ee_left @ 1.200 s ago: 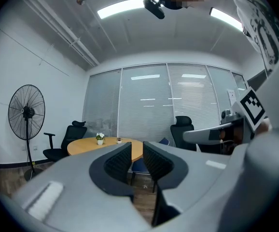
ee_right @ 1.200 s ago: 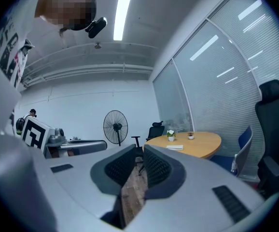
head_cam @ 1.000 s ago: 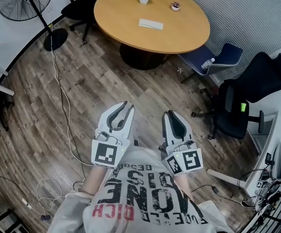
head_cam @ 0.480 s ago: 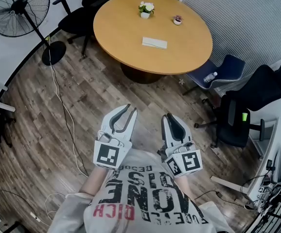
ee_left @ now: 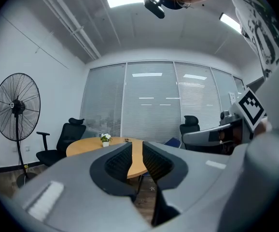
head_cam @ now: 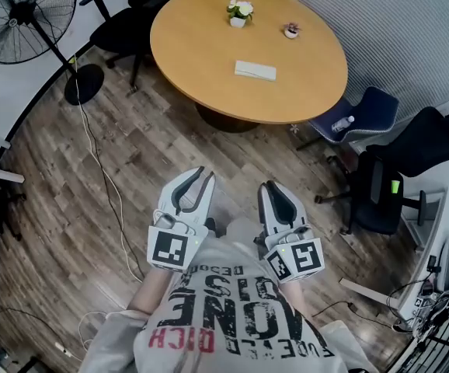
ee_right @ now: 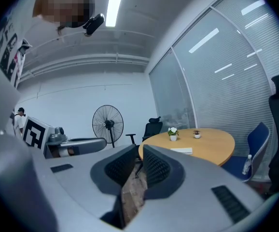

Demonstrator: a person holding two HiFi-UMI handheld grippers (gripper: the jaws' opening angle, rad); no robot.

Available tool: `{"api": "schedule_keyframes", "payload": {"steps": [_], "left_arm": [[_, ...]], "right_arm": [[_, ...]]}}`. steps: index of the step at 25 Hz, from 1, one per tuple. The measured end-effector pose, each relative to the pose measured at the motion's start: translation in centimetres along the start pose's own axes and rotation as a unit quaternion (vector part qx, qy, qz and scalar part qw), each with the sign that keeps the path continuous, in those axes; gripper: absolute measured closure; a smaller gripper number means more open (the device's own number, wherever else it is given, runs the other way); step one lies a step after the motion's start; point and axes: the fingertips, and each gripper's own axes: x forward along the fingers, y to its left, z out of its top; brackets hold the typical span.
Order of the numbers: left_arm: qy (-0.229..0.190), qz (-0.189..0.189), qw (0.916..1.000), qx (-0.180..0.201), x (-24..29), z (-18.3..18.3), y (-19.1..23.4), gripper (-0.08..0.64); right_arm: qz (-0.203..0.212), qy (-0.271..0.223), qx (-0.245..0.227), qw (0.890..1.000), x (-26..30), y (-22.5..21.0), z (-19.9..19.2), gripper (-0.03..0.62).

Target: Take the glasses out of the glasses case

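A flat, pale oblong glasses case (head_cam: 255, 71) lies near the middle of the round, smooth wooden surface (head_cam: 201, 45). The left claw (head_cam: 206, 174) has its ribbed grey pads slightly apart, empty. The right claw (head_cam: 269, 185) is closed together, empty.

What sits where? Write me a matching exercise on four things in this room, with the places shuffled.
1. flat white rectangular case
2. black wire-cage standing fan
3. clear plastic bottle
4. white pot of flowers

A. on the blue chair
B. on the wood-plank floor, left of the round wooden table
C. at the table's far edge
D. near the table's middle

Pairs: 1-D, 2-B, 3-A, 4-C.
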Motion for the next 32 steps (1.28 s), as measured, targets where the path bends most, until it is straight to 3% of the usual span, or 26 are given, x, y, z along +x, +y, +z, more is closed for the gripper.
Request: {"api": "schedule_keyframes", "payload": {"steps": [15, 32], "left_arm": [[0.006, 0.033, 0.9993, -0.019, 4.8, -0.5, 3.4, 0.485], [-0.005, 0.071, 0.9974, -0.013, 18.9, 1.3, 5.1, 0.497]], "right_arm": [[0.011, 0.013, 0.008, 1.000, 5.0, -4.2, -0.1, 0.561], [0.048, 0.015, 0.003, 0.999, 14.3, -16.3, 3.1, 0.561]]}}
